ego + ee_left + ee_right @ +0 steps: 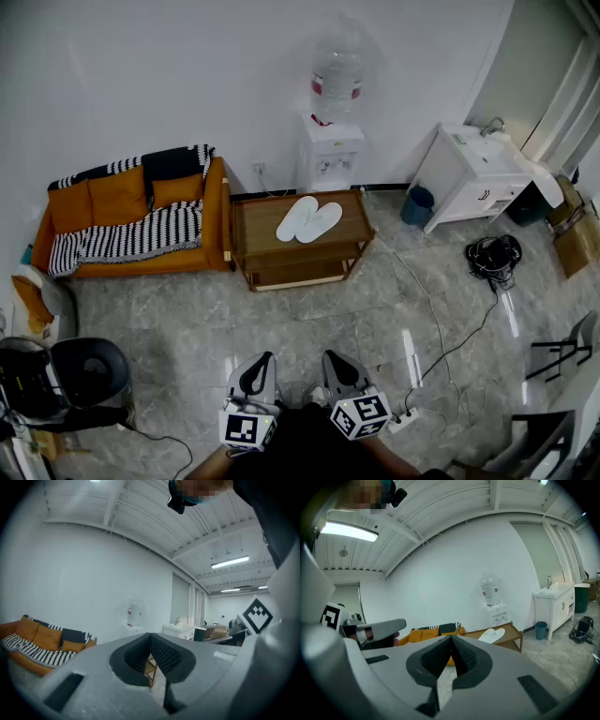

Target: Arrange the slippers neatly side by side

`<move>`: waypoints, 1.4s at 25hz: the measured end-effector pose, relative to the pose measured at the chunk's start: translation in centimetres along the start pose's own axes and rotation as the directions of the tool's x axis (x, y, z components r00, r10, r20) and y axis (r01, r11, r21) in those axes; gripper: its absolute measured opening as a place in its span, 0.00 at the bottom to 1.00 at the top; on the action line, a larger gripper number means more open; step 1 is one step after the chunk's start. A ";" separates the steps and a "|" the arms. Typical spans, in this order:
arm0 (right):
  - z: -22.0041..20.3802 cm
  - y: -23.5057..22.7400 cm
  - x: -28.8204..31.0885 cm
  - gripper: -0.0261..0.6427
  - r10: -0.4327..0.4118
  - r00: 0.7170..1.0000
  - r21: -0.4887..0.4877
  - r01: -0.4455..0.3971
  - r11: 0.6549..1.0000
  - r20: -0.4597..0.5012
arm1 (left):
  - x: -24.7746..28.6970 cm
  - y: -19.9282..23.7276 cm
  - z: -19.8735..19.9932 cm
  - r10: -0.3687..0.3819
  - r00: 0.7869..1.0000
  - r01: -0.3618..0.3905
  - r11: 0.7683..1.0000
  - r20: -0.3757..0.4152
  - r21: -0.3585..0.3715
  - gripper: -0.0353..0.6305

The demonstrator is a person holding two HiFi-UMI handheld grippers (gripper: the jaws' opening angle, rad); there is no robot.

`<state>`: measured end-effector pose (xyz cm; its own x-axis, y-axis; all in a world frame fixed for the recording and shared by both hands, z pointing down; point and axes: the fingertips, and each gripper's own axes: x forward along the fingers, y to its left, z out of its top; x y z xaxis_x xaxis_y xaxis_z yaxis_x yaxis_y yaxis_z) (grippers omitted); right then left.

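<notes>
— While both hands are held low and close in front of the body, how do the grippers stand?
— The left gripper (258, 372) and the right gripper (338, 367) sit side by side, near each other, pointing ahead and slightly downward. Each has its jaws pressed together with nothing between them.
— And the room, biggest first?
— A grey marbled floor (187, 319) under a white wall (187, 75). An orange sofa (122, 202) with a striped throw (141, 234) stands at the left and a white sink cabinet (473, 178) at the right. A low wooden desk (248, 220) sits between them, with a water dispenser (330, 155) behind it against the wall.
— The slippers?
— Two white slippers (309, 220) lie on the desk's top, right of its middle, touching along their sides, well apart from both grippers
</notes>
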<state>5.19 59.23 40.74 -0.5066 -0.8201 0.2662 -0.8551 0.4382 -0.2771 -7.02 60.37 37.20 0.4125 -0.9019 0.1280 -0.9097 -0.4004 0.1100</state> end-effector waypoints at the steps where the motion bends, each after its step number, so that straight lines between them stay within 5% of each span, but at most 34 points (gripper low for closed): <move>1: 0.0 0.0 0.2 0.06 -0.001 1.000 0.002 0.001 1.000 -0.001 | 0.0 0.1 -0.1 0.000 1.000 0.000 1.000 0.000 -0.002 0.08; 16: -0.3 0.5 0.7 0.06 -0.015 1.000 0.035 0.016 0.999 -0.011 | -0.1 1.2 -0.6 -0.009 1.000 0.008 1.000 -0.012 -0.016 0.08; 35: -1.7 6.2 6.2 0.06 -0.067 0.998 0.014 0.067 0.998 -0.004 | -1.5 10.1 -1.4 -0.025 1.000 0.026 0.999 0.016 -0.041 0.08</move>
<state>-3.45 57.46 42.27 -0.4490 -0.8460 0.2876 -0.8853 0.3776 -0.2713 -16.77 57.86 39.55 0.4347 -0.8940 0.1089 -0.8959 -0.4169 0.1533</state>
